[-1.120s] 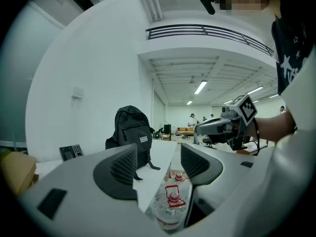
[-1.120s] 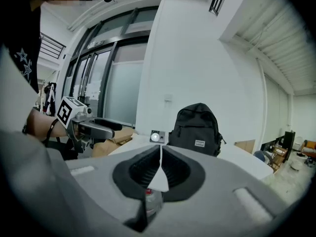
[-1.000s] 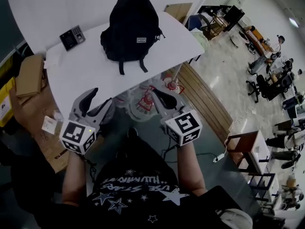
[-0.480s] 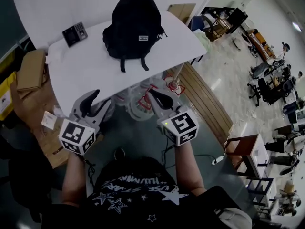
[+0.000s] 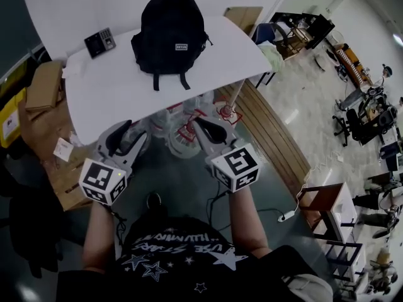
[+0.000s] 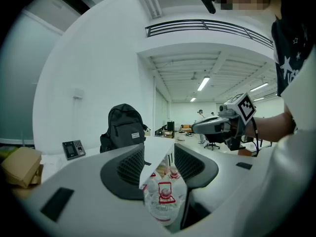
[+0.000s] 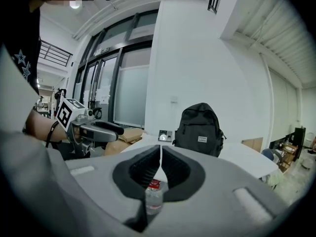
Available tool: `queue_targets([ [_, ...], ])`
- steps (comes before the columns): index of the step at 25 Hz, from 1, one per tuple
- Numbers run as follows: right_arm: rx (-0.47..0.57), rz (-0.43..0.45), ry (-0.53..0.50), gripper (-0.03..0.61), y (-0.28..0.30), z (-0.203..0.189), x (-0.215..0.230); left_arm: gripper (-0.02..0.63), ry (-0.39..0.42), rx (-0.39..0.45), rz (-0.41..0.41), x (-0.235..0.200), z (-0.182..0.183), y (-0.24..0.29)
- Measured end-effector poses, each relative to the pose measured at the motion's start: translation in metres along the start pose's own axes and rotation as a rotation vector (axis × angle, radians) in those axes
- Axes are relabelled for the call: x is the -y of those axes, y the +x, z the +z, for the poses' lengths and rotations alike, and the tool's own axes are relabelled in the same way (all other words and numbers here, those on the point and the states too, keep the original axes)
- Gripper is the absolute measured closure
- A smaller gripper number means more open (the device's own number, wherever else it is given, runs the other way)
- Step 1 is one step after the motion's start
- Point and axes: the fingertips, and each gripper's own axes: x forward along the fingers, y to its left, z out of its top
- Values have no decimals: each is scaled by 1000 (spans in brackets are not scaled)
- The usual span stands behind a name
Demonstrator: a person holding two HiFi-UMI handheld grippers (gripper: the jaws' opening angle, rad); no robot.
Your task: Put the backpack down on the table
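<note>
On table (image 5: 107, 99), backpack (image 5: 171, 30) seemingly upright, left fingers (image 6: 121, 169) spread, just narrowed, empty, right fingers (image 7: 143, 169) pressed together

My gripper (image 7: 161, 156) has its jaws closed tip to tip short of the backpack (image 7: 200, 130), which stands upright on the white table (image 7: 247, 158) (a small device (image 7: 163, 137) sits just left of it).

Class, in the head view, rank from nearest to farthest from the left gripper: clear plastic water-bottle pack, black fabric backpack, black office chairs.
1. Clear plastic water-bottle pack: floor, just ahead of the left gripper.
2. Black fabric backpack: upright on the white table.
3. Black office chairs: far right.
</note>
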Motion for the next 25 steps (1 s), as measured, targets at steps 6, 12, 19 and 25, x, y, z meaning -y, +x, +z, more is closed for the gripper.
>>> queue_targets([
  [6, 14, 9, -10, 569, -32, 1, 3, 420, 18, -1, 13, 34, 7, -5],
  [12, 43, 27, -22, 571, -59, 6, 1, 553, 30, -7, 42, 61, 14, -9],
  [19, 26, 58, -21, 572, -81, -6, -12, 575, 25, -28, 55, 86, 10, -17],
  [25, 13, 74, -63, 578, -98, -10, -23, 606, 11, -28, 73, 103, 9, -29],
])
